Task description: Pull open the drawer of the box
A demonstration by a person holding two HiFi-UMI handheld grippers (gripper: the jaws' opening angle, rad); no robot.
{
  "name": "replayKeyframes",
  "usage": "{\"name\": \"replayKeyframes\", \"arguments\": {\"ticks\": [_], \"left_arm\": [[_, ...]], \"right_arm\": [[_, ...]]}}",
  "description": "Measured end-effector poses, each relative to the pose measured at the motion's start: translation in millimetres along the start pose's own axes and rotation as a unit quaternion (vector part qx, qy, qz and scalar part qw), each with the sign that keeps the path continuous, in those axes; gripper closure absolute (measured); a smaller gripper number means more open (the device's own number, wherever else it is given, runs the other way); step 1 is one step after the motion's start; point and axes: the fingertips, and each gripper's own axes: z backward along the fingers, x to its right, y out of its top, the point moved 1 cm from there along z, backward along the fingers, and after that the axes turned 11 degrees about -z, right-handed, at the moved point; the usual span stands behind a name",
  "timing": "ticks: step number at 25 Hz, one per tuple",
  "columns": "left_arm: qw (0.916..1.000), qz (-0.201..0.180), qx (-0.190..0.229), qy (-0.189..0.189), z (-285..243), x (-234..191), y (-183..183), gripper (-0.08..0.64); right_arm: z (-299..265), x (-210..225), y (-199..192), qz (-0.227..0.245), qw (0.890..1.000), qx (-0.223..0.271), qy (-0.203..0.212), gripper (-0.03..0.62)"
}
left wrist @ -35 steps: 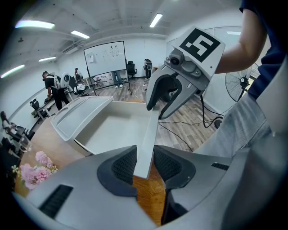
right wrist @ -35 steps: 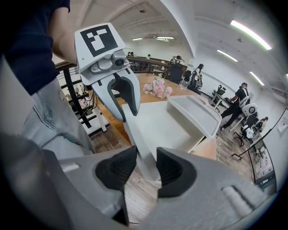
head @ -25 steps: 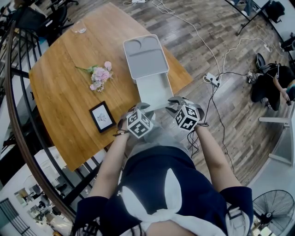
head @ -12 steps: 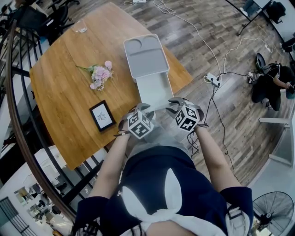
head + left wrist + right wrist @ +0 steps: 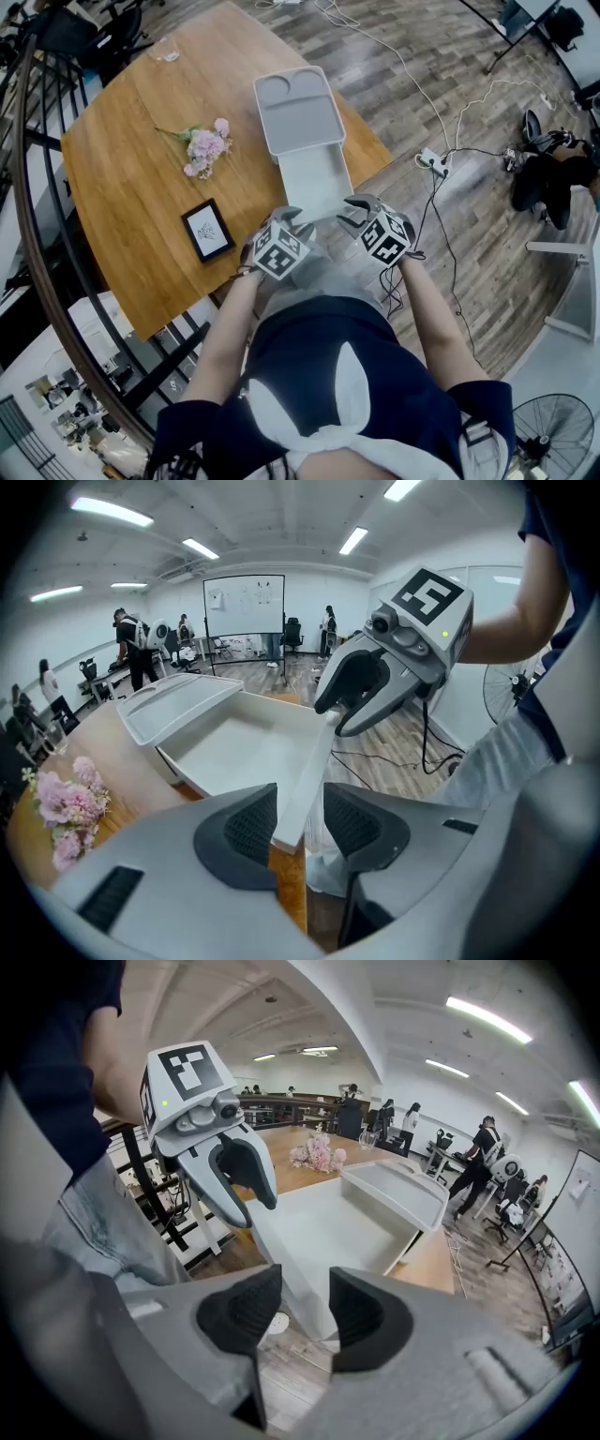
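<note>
While the person's forearms are held out over the lap, the left gripper [image 5: 298, 819] and the right gripper [image 5: 305, 1312] are set side by side at the near end of the drawer [image 5: 314, 183]. The drawer's front wall [image 5: 305, 780] is straddled by both pairs of jaws. In the left gripper view the white wall is seen running between the two dark pads, with a gap showing at the right-hand pad, so the wall is no longer clamped. In the right gripper view the same wall is seen between that gripper's pads, likewise released. Both pairs of jaws have just been opening, with the wall between them.

The drawer is drawn well out of the box [image 5: 298, 112], and its white inside is seen bare. Its front is brought about level with the near edge of the wooden table [image 5: 131, 197]. The box is stood farther in on the table, its top moulded as a shallow tray.

To the left of the box, a small bunch of pink flowers [image 5: 206, 148] is laid flat on the wood. A black-framed picture [image 5: 207, 231] is laid nearer the table edge, well apart from the drawer. A clear glass [image 5: 165, 49] is set at the far corner. Beyond the table, a white power strip [image 5: 431, 161] with cables is seen on the plank floor [image 5: 469, 253].
</note>
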Motion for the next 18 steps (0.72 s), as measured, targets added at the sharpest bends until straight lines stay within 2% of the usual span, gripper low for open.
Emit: {"name": "replayKeyframes", "arguments": {"ticks": [5,8,11,13,18], "left_arm": [[0.9964,0.056,0.057,0.029,23.0,-7.7,15.2,0.407],[0.9911,0.081,0.091,0.054,37.5,-12.3,28.1,0.411],[0.9835,0.108,0.121,0.08,47.1,-12.5,32.2,0.455],[0.9778,0.119,0.14,0.1,53.8,-13.4,33.2,0.493],[0.9579,0.166,0.202,0.118,79.7,-8.7,47.3,0.529]], "right_arm": [[14.3,-2.0,13.5,-0.018,0.999,0.032,-0.022,0.448],[18.4,-4.9,19.3,-0.075,0.994,0.07,-0.027,0.476],[26.3,-7.3,28.7,-0.136,0.983,0.116,-0.032,0.533],[34.2,-8.8,37.0,-0.154,0.977,0.139,-0.041,0.588],[55.4,-16.1,55.1,-0.169,0.967,0.178,-0.068,0.594]]}}
